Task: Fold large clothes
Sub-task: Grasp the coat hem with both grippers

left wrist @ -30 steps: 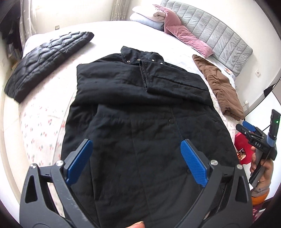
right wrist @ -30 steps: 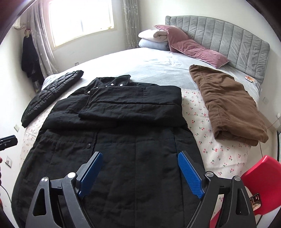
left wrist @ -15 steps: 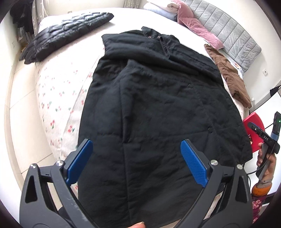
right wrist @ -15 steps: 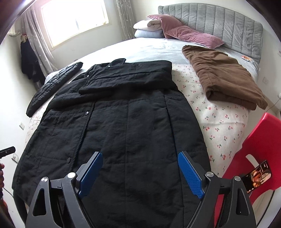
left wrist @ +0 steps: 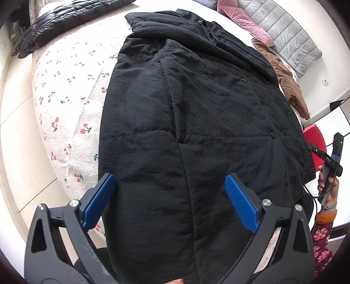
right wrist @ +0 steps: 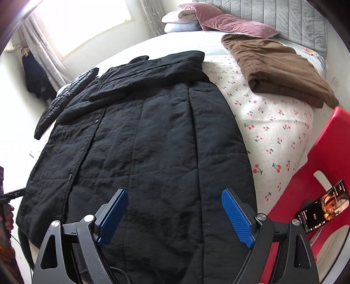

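A long black quilted coat (left wrist: 196,109) lies flat on the bed, front up, both sleeves folded across its chest, collar at the far end. It also shows in the right wrist view (right wrist: 148,142). My left gripper (left wrist: 169,192) is open and empty above the coat's hem on its left half. My right gripper (right wrist: 175,209) is open and empty above the hem on its right half. The right gripper also shows at the right edge of the left wrist view (left wrist: 328,161), held in a hand.
The bed (right wrist: 273,131) has a white cherry-print cover. A folded brown garment (right wrist: 277,67) lies at the right, a black puffer jacket (left wrist: 65,24) at the left. Pillows (right wrist: 218,19) lie at the grey headboard. A red chair (right wrist: 317,174) with a phone (right wrist: 321,205) stands right of the bed.
Both grippers have drawn back and lowered from over the coat's middle to its hem at the foot of the bed. Both stay open. The coat has not moved.
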